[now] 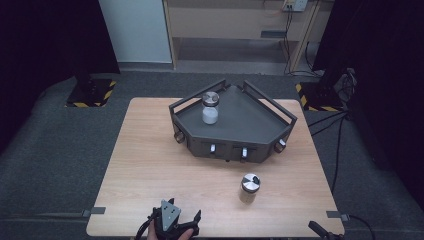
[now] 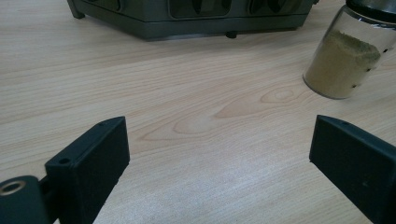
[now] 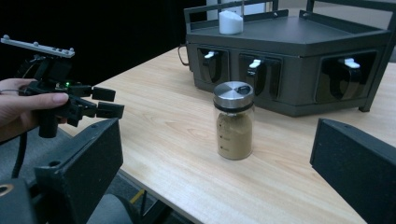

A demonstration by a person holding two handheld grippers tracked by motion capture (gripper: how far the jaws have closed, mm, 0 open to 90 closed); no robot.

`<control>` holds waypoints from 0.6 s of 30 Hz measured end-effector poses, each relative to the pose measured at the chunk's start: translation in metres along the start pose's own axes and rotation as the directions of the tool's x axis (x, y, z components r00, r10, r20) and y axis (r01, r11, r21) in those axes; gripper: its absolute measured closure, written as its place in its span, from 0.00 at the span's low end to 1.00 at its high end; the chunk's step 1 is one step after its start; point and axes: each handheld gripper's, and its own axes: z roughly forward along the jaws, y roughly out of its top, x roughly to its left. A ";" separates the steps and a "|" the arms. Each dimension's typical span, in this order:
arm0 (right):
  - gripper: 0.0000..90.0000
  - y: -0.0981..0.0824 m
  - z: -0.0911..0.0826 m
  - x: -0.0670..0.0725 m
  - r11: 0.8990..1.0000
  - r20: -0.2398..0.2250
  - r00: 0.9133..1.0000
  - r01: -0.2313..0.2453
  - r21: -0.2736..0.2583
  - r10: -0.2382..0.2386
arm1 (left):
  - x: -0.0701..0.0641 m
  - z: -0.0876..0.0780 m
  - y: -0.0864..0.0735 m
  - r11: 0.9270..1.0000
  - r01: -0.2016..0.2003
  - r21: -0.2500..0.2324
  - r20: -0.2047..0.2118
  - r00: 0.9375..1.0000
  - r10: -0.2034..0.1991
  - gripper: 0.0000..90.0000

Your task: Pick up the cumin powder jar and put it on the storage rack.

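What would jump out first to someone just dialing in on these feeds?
The dark angular rack at the far middle of the wooden table, with a white-filled jar standing upright on its top. Next, the steel-capped jar of tan powder standing alone on the table in front of the rack, nothing touching it. The left tool waits open at the near edge; the right tool is open too, facing the tan jar.
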 end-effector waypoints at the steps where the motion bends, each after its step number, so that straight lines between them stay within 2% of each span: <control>1: 0.03 0.001 0.002 -0.001 1.000 -0.006 1.000 -0.003 -0.002 0.003 | 0.000 0.000 0.000 1.000 0.000 -0.001 0.000 1.000 0.000 0.04; 4: 0.04 0.005 0.005 0.001 1.000 0.000 1.000 0.021 0.011 -0.021 | 0.000 0.000 0.000 1.000 -0.003 -0.002 -0.002 1.000 0.003 0.04; 10: 0.04 0.011 0.012 0.000 0.999 -0.009 1.000 0.027 0.024 -0.027 | 0.002 0.000 0.000 1.000 0.000 0.000 -0.006 1.000 0.000 0.04; 18: 0.04 0.016 0.034 -0.007 0.998 -0.012 0.999 0.035 0.060 -0.034 | 0.001 -0.001 0.000 1.000 0.002 -0.004 -0.004 1.000 -0.002 0.04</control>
